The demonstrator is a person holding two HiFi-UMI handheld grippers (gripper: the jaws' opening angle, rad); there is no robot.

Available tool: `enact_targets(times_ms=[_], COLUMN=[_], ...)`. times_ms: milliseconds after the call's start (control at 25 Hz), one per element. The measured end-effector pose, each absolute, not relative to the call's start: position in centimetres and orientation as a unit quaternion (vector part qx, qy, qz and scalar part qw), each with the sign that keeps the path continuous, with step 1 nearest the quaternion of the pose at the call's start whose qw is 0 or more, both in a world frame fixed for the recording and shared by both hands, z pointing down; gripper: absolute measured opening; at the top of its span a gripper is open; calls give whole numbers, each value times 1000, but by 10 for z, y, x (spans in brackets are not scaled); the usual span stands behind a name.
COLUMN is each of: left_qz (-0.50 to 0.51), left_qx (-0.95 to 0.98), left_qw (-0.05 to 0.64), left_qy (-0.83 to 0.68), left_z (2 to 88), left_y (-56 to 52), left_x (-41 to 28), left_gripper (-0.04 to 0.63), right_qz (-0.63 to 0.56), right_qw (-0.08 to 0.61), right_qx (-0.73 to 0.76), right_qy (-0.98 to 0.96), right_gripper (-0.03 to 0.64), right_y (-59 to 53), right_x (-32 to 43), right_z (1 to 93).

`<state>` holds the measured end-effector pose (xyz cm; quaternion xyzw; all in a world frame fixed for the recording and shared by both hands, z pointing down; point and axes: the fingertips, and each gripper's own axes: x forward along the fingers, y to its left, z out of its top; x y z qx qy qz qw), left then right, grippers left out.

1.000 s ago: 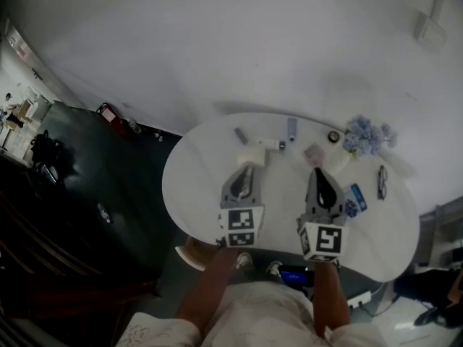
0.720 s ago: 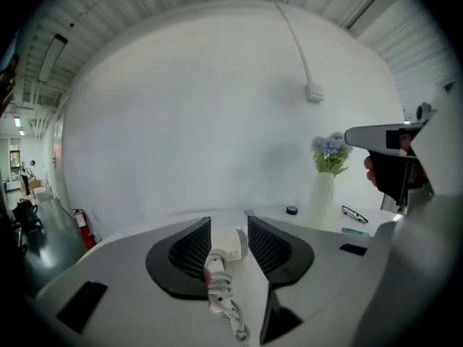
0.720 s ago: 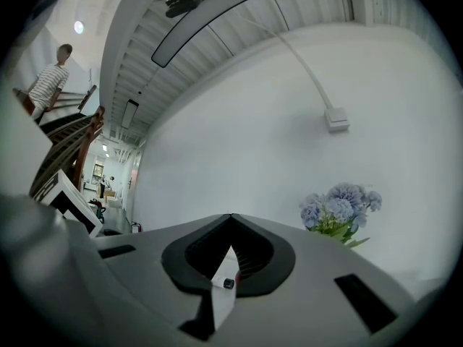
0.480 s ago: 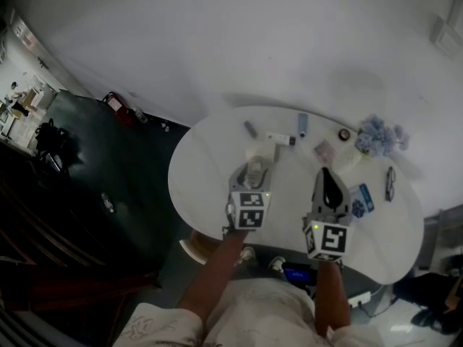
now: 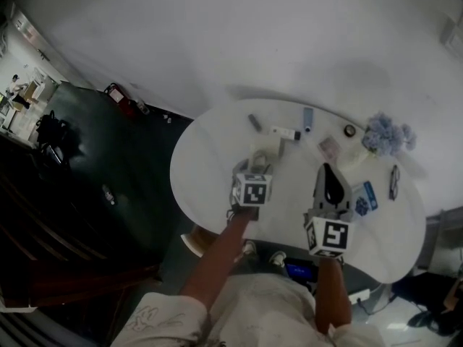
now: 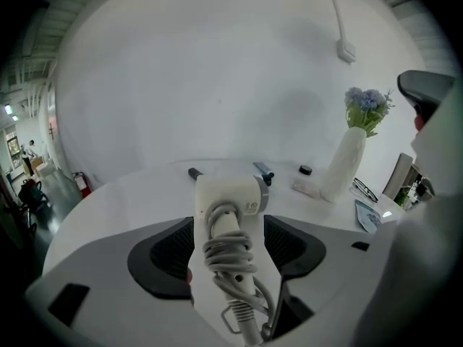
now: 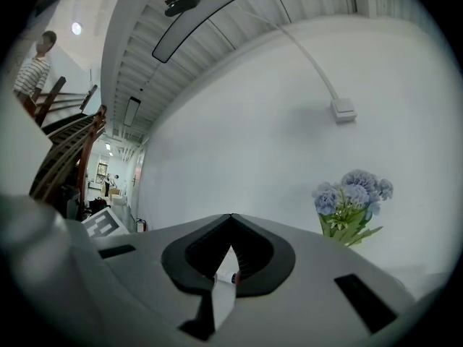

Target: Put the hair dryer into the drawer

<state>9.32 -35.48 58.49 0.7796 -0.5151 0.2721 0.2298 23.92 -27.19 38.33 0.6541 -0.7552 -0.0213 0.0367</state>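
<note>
The white hair dryer [image 6: 226, 207] lies on the round white table [image 5: 206, 176] with its grey cord coiled round the handle. In the head view the hair dryer [image 5: 259, 160] sits just beyond the left marker cube. My left gripper [image 6: 228, 230] tilts down over it, and its jaws are opening. The handle lies between the dark pads [image 6: 170, 255] with a gap on each side. My right gripper [image 5: 330, 173] is held level over the table to the right, its jaws shut and holding nothing. No drawer shows in any view.
A white vase of blue flowers [image 5: 388, 133] stands at the table's far right, with glasses [image 5: 394, 182] and a blue packet [image 5: 365, 196] nearby. A dark marker [image 5: 255, 122], a white tube [image 5: 286, 131] and a blue item [image 5: 309, 118] lie along the far edge.
My left gripper has dropped and tipped nose-down over the hair dryer, and its jaws have spread apart. The right gripper has stayed where it was.
</note>
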Motion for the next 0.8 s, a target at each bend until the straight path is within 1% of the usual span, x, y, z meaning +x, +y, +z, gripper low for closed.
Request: enact_targets(times_ms=[400,560,640,800], left_qz=[335,353,352,353], left_qx=[753,746,739,731], left_qw=[301,311,324,330], left_qy=[-479,-472,-474,-483], left_z=[635,646,651,650], left_y=[-353,-351,-349,-353], left_x=[94,96,95,93], left_gripper=[296,296,296,295], right_qz=[-16,-18,-22,-21], right_qw=[50,54,55,59], right_qx=[650,648,647,647], right_qy=[-758,-759,-760,-760], right_gripper=[0,0,0,0], right_y=[-275,-275,-275,-275], right_x=[233,230,229,230], right_z=[392,391,391,393])
